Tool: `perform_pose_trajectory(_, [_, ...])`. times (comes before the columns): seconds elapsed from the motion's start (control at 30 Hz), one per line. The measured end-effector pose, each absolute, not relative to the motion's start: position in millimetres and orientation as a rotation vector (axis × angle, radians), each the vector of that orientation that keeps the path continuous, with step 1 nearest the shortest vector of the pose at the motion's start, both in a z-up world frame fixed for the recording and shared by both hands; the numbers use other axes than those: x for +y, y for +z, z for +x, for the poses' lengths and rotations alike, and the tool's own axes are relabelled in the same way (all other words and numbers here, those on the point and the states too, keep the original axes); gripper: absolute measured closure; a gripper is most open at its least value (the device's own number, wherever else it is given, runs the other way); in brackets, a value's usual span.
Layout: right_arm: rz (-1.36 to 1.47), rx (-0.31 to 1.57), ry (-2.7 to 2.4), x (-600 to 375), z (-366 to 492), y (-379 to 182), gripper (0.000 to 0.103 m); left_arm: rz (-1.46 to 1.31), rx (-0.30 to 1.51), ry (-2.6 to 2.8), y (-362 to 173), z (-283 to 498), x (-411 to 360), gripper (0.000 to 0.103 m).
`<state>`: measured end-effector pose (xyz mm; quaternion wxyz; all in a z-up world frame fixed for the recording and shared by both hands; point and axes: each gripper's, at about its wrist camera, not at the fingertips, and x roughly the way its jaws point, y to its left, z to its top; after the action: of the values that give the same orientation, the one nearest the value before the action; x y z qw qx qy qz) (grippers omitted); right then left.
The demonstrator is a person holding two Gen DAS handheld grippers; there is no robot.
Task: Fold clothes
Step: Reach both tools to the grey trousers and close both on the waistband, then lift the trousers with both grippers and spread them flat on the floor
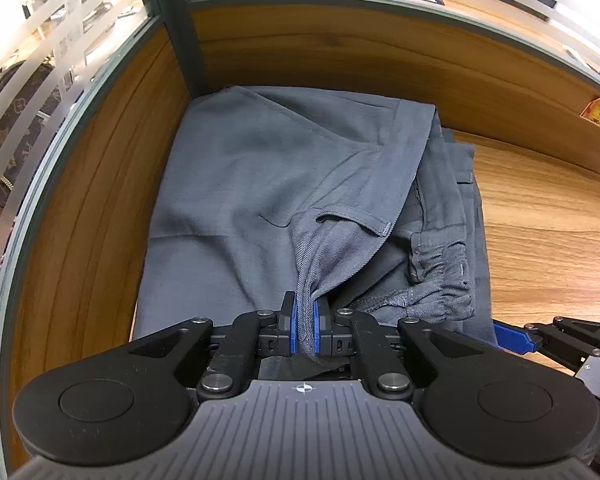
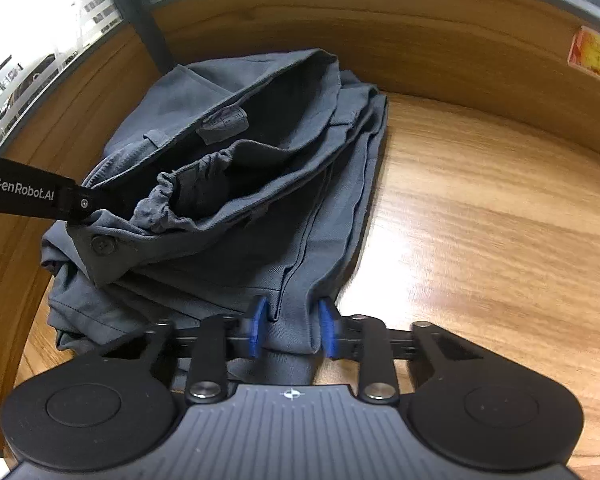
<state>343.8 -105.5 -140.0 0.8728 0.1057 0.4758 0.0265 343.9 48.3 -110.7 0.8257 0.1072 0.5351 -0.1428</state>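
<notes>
The left gripper [image 1: 305, 328] is sitting nearest the lens, its blue pads pinching a bunched fold of the grey trousers [image 1: 284, 184] tight between them, probably to lift that edge for the next fold. The right gripper [image 2: 292, 328] is straddling a flat strip of the same cloth near its seam; its jaws are standing narrow, and whether the pads are pressing yet cannot be told. The trousers are lying partly folded on the wooden desk [image 2: 480, 208], pushed into the corner where the wooden partition [image 1: 340, 60] meets the side wall. Their long axis is running from the grippers away toward that corner, the elastic waistband [image 2: 172, 196] gaping open on top.
</notes>
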Motion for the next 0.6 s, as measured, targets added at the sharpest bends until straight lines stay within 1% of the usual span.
perform_pose_trajectory(0.07, [0.191, 0.986, 0.065, -99.6, 344.1, -135.3, 0.084, 0.228, 1.137, -0.304, -110.2, 343.6, 48.3, 0.094])
perform_pose_trajectory(0.13, [0.177, 0.999, 0.062, -97.9, 347.0, -136.1, 0.081, 0.228, 1.136, -0.303, -110.5, 343.7, 48.1, 0.094])
perform_pose_trajectory(0.2, [0.196, 1.015, 0.065, -99.8, 351.1, -139.3, 0.064, 0.233, 1.138, -0.304, -110.9, 343.1, 48.4, 0.094])
perform_pose_trajectory(0.27, [0.212, 1.026, 0.065, -101.4, 354.4, -141.7, 0.061, 0.241, 1.139, -0.305, -111.8, 342.7, 48.0, 0.094])
perform_pose_trajectory(0.33, [0.215, 1.021, 0.062, -101.9, 355.8, -142.0, 0.076, 0.246, 1.135, -0.303, -111.6, 341.7, 48.3, 0.094])
perform_pose_trajectory(0.4, [0.226, 1.011, 0.065, -104.2, 353.7, -139.2, 0.086, 0.251, 1.129, -0.295, -110.7, 340.6, 49.0, 0.094])
perform_pose_trajectory(0.5, [0.227, 0.994, 0.063, -109.3, 346.3, -132.3, 0.09, 0.246, 1.12, -0.28, -107.4, 339.9, 51.8, 0.094])
perform_pose_trajectory(0.6, [0.214, 0.982, 0.012, -122.0, 335.5, -125.3, 0.093, 0.246, 1.111, -0.265, -104.0, 339.3, 55.5, 0.094])
